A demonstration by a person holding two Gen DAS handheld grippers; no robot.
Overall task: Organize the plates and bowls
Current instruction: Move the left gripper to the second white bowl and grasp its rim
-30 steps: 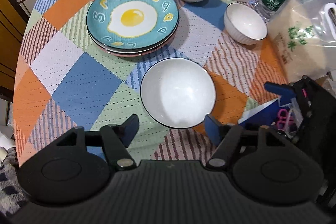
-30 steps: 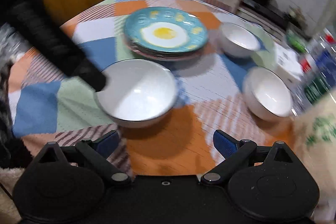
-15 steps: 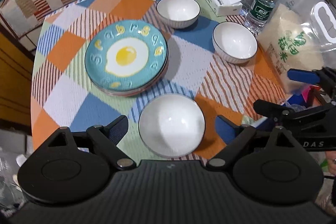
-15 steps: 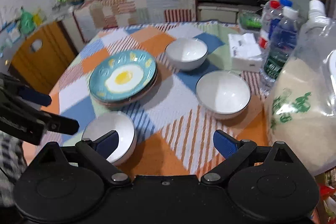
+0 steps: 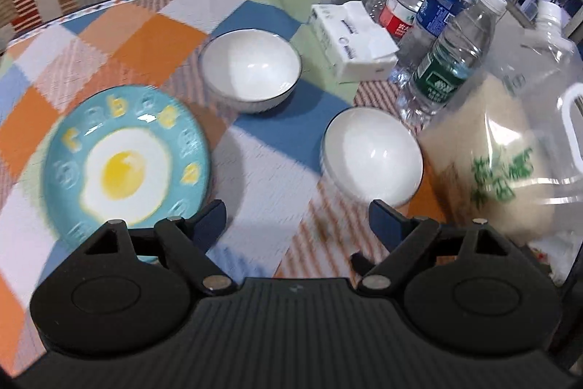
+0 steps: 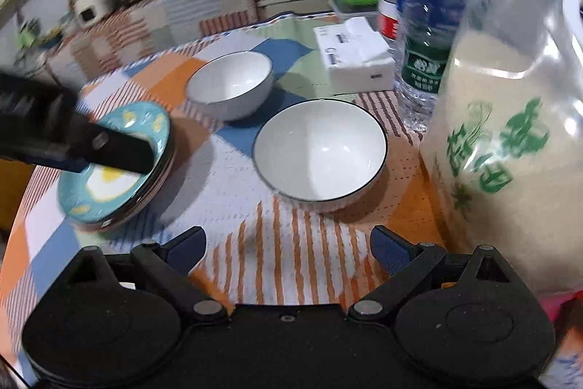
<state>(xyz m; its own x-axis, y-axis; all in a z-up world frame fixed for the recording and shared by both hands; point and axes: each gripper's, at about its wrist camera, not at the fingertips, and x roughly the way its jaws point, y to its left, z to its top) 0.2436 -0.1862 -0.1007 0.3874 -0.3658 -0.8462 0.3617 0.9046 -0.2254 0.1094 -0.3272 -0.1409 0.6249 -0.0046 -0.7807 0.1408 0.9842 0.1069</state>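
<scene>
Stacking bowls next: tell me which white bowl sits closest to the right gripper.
The larger-looking bowl beside the rice jug, just ahead of the right gripper; the other bowl sits farther back, near the tissue box.

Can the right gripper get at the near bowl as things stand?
Probably yes. The right gripper is open and empty, and the near bowl sits just ahead of it with only bare tablecloth between. The rice jug stands close on the right, leaving little room that side.

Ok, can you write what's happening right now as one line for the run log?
left tool: open, empty | right tool: open, empty | two white bowls apart on tablecloth | egg plate tops plate stack
</scene>
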